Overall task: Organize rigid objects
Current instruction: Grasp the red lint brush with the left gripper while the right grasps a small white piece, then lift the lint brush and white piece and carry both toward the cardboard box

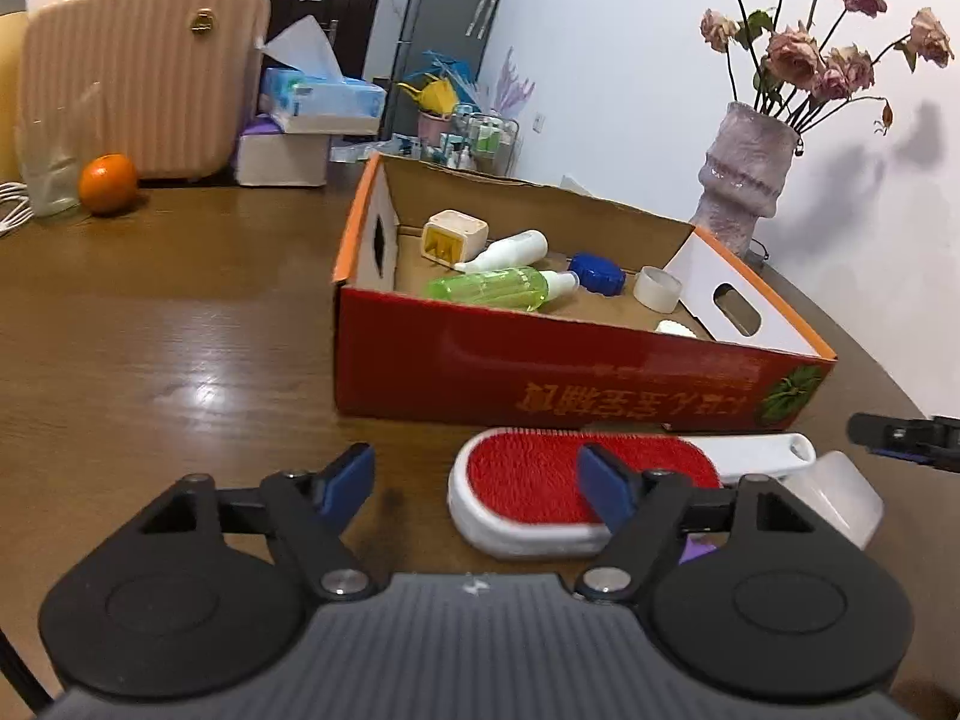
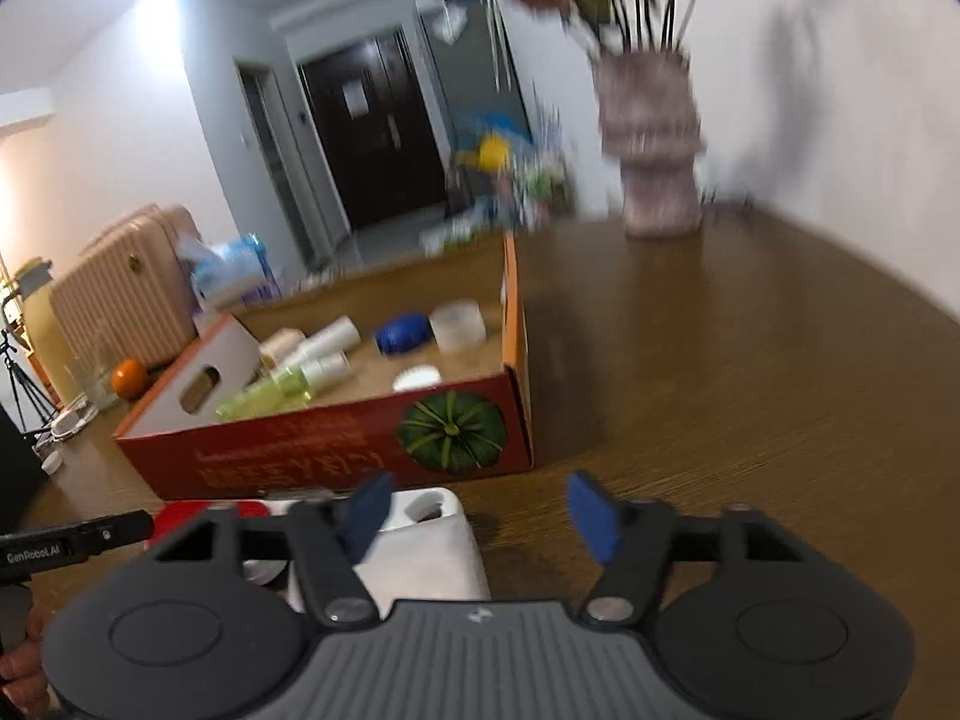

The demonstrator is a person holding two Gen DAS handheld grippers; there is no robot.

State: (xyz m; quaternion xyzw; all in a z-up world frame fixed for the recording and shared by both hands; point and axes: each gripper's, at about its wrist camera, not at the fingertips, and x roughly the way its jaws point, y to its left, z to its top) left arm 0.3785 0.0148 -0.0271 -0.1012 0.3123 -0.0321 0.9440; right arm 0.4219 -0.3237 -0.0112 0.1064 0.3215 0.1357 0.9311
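Blue-padded left gripper (image 1: pixel 477 486) fingers apart, empty; right gripper (image 2: pixel 483 510) fingers apart, empty

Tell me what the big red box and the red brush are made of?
The red box looks like cardboard: brown matte inside, printed outside, cut handle holes. The brush seems to have a smooth white plastic body and a fuzzy red pad, perhaps velvet or fine bristles.
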